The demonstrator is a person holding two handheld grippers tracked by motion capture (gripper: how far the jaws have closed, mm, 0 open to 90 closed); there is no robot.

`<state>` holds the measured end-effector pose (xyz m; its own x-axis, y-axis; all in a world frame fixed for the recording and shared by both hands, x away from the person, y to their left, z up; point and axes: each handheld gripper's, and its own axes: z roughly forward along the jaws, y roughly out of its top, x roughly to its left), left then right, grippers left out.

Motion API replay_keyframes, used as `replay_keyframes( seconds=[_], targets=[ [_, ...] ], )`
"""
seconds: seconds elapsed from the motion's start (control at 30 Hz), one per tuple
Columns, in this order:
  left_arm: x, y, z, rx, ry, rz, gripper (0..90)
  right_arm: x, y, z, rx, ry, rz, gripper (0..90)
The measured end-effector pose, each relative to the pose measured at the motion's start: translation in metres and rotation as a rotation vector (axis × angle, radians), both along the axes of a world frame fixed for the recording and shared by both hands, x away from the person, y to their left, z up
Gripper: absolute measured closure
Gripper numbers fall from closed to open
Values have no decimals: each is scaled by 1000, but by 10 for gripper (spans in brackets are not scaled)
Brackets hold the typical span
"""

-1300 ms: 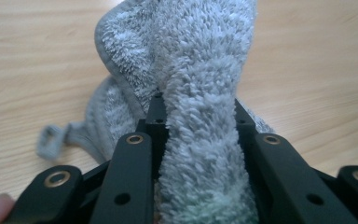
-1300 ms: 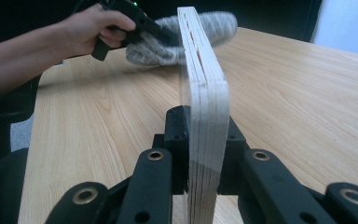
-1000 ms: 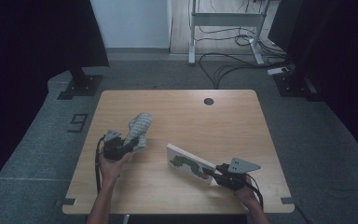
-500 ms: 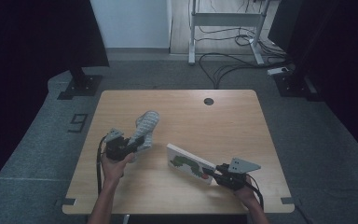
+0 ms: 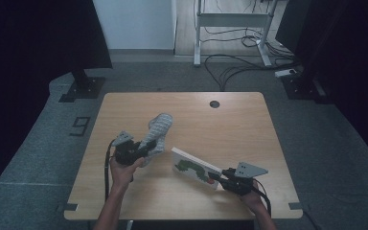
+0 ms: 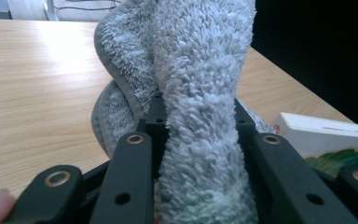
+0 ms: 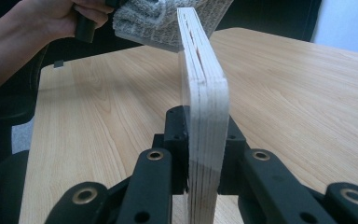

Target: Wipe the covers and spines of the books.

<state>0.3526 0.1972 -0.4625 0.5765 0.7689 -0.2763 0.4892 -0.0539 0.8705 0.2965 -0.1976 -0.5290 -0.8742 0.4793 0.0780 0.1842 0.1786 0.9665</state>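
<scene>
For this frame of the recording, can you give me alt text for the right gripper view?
The right tool clamps a thick white board book by its edge, holding it upright above a light wooden table. Beyond it, a person's hand holds a grey fluffy cloth close to the book's far end.

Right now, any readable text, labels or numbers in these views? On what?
"9": dark figure on the grey floor, left of the table.
Board book cover: green caterpillar picture, no lettering legible.
Towel: no label visible.
</scene>
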Motion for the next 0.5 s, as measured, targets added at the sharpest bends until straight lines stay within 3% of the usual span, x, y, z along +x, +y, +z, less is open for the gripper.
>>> replay_keyframes(
  seconds=[0.27, 0.5],
  targets=[
    [2, -13, 3, -6, -15, -38, 699, 0, 0, 0, 1, 1, 0, 780],
    [3, -27, -2, 29, -13, -73, 699, 0, 0, 0, 1, 0, 0, 779]
  ],
)
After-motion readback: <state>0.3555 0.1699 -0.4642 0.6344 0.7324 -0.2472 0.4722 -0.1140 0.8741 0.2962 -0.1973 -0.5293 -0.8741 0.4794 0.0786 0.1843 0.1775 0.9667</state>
